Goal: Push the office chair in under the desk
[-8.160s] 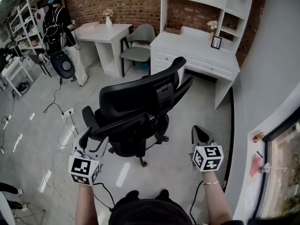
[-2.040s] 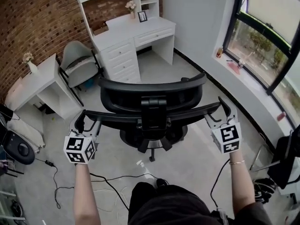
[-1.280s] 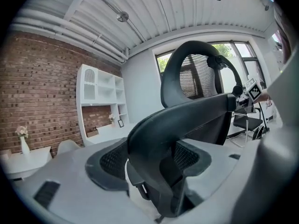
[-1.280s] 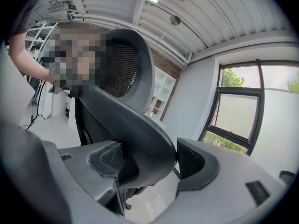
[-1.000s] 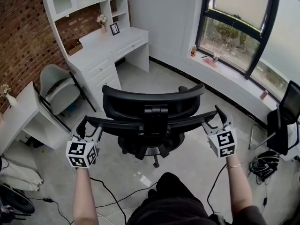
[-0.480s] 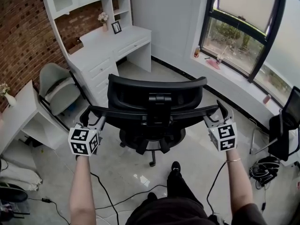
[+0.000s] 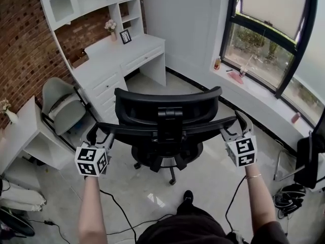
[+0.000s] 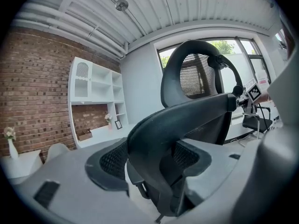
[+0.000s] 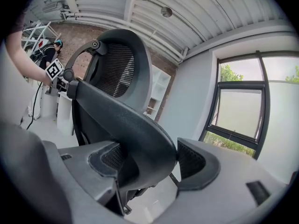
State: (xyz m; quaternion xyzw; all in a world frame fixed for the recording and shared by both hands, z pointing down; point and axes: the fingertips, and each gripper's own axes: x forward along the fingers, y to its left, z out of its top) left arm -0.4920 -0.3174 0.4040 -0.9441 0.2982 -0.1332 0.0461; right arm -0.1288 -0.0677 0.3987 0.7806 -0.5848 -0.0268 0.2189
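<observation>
White worktop (image 7: 119,55) sits ahead-left of office chair (image 7: 167,105); left gripper (image 7: 100,134) & right gripper (image 7: 232,126) fingers each pinch a backrest bar (image 7: 152,131) end; push evenly, angle left, no twisting

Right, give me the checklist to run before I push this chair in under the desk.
1. Left gripper grip: ok, jaws closed on the office chair.
2. Right gripper grip: ok, jaws closed on the chair's other side.
3. Line-up with the desk opening: not ok, the opening lies ahead and to the left.
4. Floor between chair and desk: ok where visible; the chair hides part.
5. Grey chair: ok, it stands well left of the path.
6. Cable: ok for the wheels; it lies behind the chair, near your foot.
</observation>
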